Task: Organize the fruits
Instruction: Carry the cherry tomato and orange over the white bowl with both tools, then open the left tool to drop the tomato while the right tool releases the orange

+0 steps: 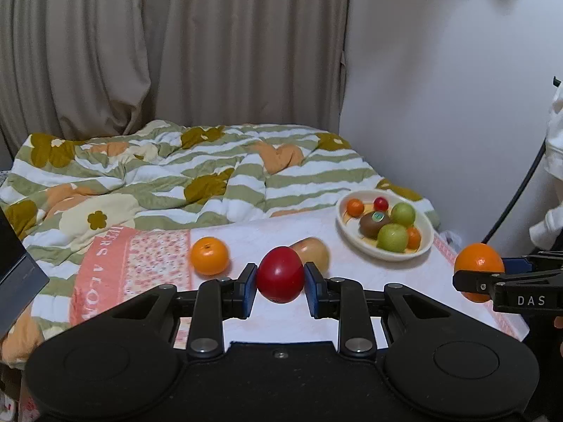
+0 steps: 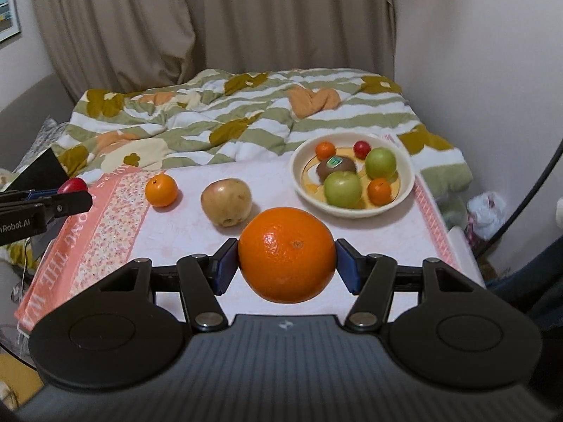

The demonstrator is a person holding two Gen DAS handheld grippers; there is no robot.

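The left gripper (image 1: 280, 277) is closed on a smooth red apple (image 1: 280, 274), its blue pads pressing both sides and holding the fruit above the pale pink bench (image 2: 281, 183). The right gripper (image 2: 286, 258) is spread wide around a large round orange (image 2: 286, 255) and clamps it by the sides; "DAS" is printed in white on its black body in the left wrist view, and "nRobot.AI" reads on the left gripper in the right wrist view. On the bench lie a small orange tangerine (image 2: 161, 190) and, near it, a yellowish-brown apple (image 2: 227, 202). The cream ceramic bowl (image 2: 408, 179) at the far right holds two green apples, a stickered brown kiwi, two small tangerines and a small red fruit. The bench's coral border shows the letters "LONG THE W". A green-striped floral quilt (image 2: 225, 119) lies behind.
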